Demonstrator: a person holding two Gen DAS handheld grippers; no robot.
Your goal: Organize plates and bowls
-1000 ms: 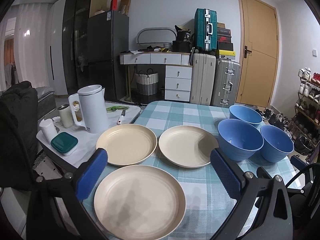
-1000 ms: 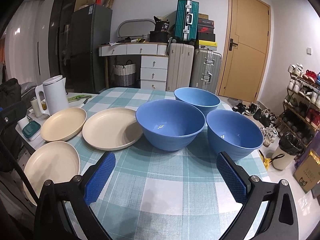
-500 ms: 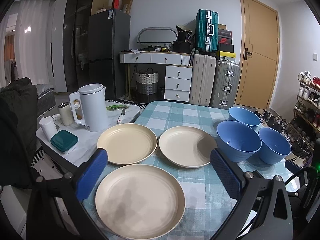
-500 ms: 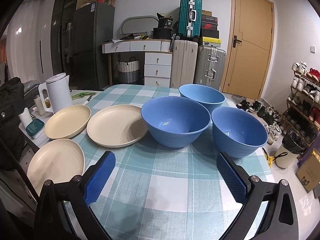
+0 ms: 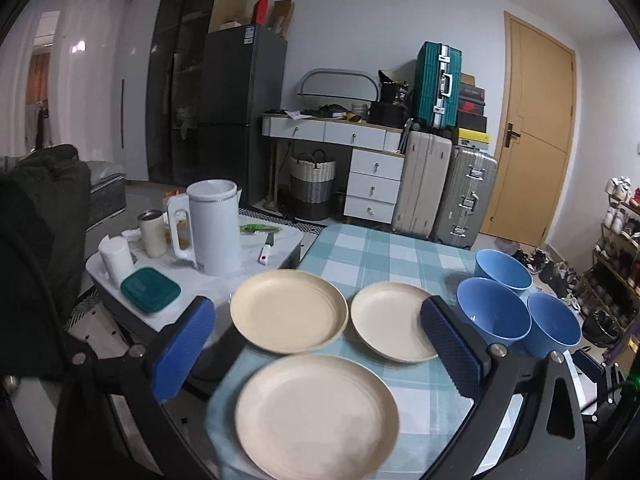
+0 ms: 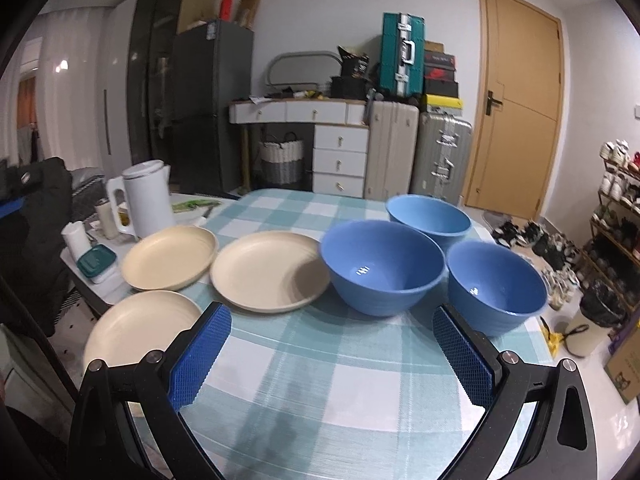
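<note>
Plates and bowls upright, seemingly separate; both tongs agape, empty.

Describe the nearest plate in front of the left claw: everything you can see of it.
The nearest plate is round, cream, matte, plastic-looking, with a shallow raised rim. It is empty and lies flat, right side up, on the checked tablecloth near the table's near left corner. Nothing rests on it; it sits apart from the other two plates. The open left claw hovers above, not touching.
</note>
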